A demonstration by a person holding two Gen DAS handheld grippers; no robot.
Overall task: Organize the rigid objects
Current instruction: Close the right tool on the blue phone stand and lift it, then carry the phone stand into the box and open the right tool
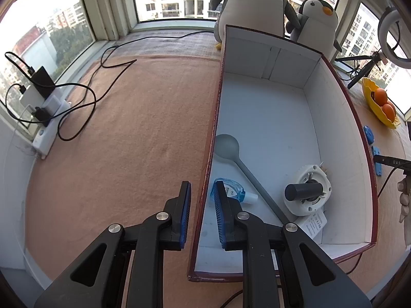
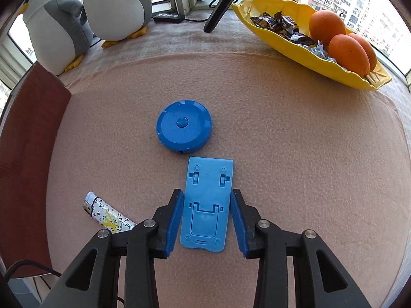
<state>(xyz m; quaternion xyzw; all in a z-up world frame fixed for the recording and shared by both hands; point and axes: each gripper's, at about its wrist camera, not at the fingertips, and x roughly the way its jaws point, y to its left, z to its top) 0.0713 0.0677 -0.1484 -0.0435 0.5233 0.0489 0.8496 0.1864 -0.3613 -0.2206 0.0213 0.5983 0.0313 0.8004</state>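
Note:
A white-lined box with dark red outer walls (image 1: 334,118) stands on the pink cloth. In it lie a grey spoon (image 1: 227,146), a clear blue plastic piece (image 1: 231,191) and a white round device with a black cylinder (image 1: 308,190). My left gripper (image 1: 202,187) straddles the box's left wall, open, with a gap on each side. In the right wrist view a light blue folding phone stand (image 2: 205,202) lies flat on the cloth, and my right gripper (image 2: 206,195) has its pads against the stand's long edges. Beyond it lie a round blue tape measure (image 2: 184,125) and, to the left, a patterned lighter (image 2: 108,214).
The box's red outer wall (image 2: 28,154) rises at the left of the right gripper. A yellow dish (image 2: 282,43) with oranges and sweets sits at the back right, two plush penguins (image 2: 110,7) at the back left. A power strip (image 1: 48,125) with trailing cables lies left of the box.

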